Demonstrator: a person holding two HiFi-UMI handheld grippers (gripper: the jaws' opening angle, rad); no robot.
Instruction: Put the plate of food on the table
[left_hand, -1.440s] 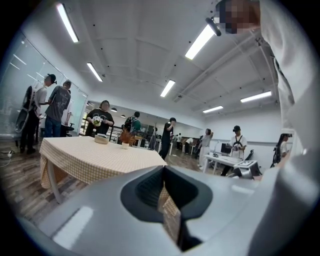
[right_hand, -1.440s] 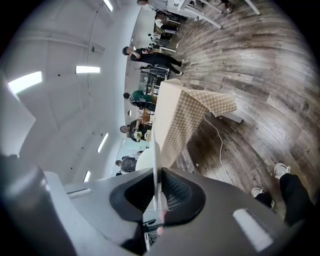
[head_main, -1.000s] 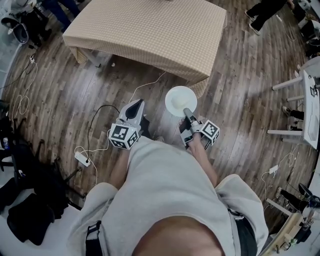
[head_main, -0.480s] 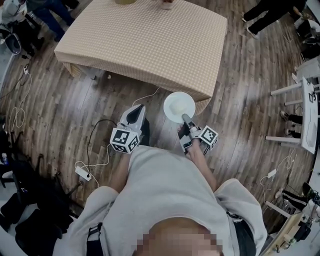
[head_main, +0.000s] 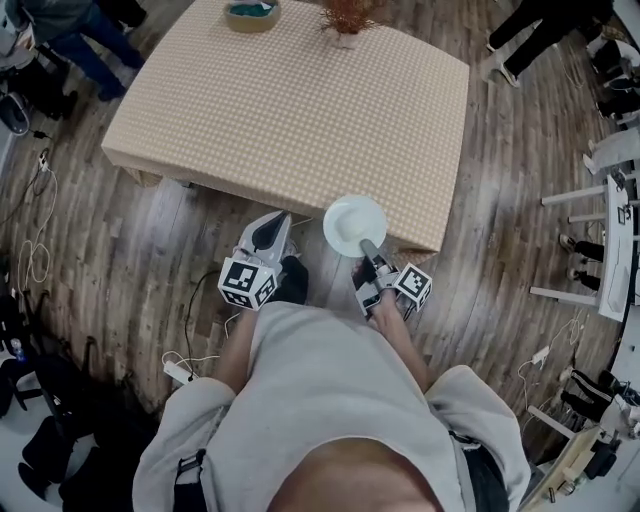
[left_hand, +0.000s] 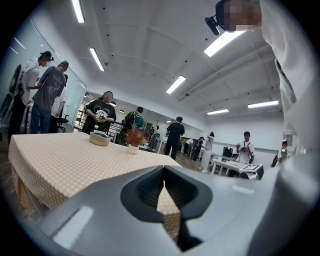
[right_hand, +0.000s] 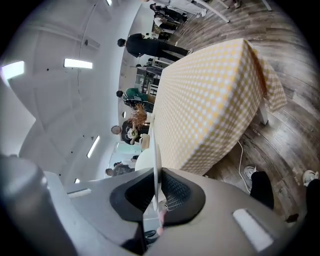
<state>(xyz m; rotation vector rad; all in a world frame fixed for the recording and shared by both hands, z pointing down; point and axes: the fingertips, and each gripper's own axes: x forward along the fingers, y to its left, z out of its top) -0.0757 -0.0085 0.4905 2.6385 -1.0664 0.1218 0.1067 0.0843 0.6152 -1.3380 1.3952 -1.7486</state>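
Bowl (head_main: 251, 13): at the far left of the table (head_main: 300, 110), close to its far edge.
Left gripper (head_main: 272, 222): held over the floor just short of the table's near edge, left of the plate. Its jaws are closed together with nothing between them.
Potted plant (head_main: 345, 20): far side of the table, just right of the bowl.
Plate (head_main: 352, 222): white, carried roughly level, over the table's near right edge. No food can be made out on it from above.
Right gripper (head_main: 368, 245): clamped on the plate's near rim. Its own view shows the rim edge-on between the pads.
Step in hand: the carry, it seems. The plate has reached the table's edge but is not set down.
Next move: probably bring the plate further in over the bare checked cloth, well short of bowl and plant, lower it flat, then open the right jaws. The rim-only grip may let it tip.
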